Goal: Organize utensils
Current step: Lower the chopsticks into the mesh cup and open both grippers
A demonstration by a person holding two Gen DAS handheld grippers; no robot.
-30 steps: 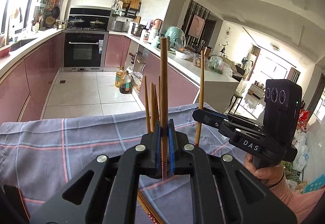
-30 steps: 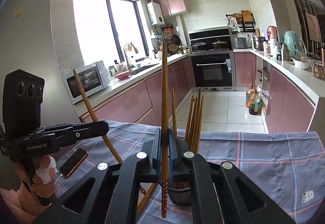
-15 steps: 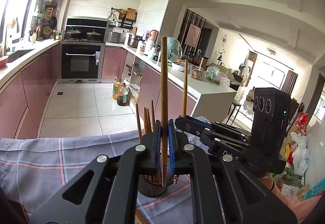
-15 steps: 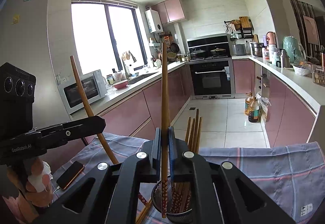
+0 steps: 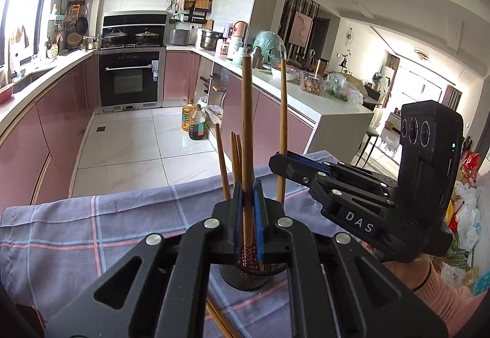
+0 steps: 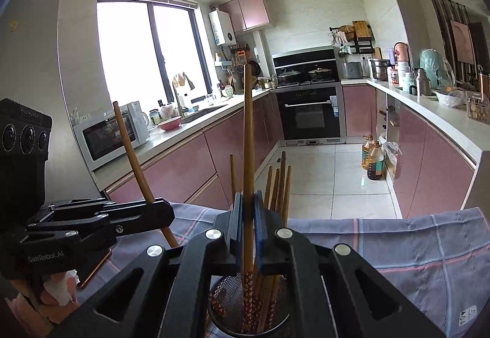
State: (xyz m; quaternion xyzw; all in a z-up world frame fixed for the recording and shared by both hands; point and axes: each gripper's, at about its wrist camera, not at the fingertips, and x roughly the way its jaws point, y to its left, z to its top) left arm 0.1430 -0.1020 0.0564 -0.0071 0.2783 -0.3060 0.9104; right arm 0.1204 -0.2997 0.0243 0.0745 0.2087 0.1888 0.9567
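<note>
A black mesh holder [image 5: 245, 275] [image 6: 226, 298] stands on the plaid cloth with several wooden chopsticks [image 6: 277, 185] upright in it. My left gripper [image 5: 247, 194] is shut on one upright chopstick [image 5: 246, 123], whose patterned lower end hangs at the holder's mouth. My right gripper [image 6: 248, 203] is shut on another upright chopstick [image 6: 248, 139], its patterned end dipping inside the holder. Each gripper shows in the other's view: the right gripper [image 5: 281, 162] to the right, the left gripper [image 6: 165, 211] to the left with its chopstick [image 6: 131, 154] leaning.
The plaid tablecloth [image 5: 92, 234] [image 6: 398, 246] covers the table. More loose chopsticks [image 5: 217, 319] lie near the holder's base. A phone [image 6: 95, 267] lies on the cloth at the left. A person's hand [image 5: 407, 273] holds the right gripper. Kitchen counters and floor lie beyond the table's edge.
Both grippers have shifted over the mesh holder, which now shows beneath the jaws. The held chopsticks' lower ends have come to the holder's mouth. Both grips stay shut.
</note>
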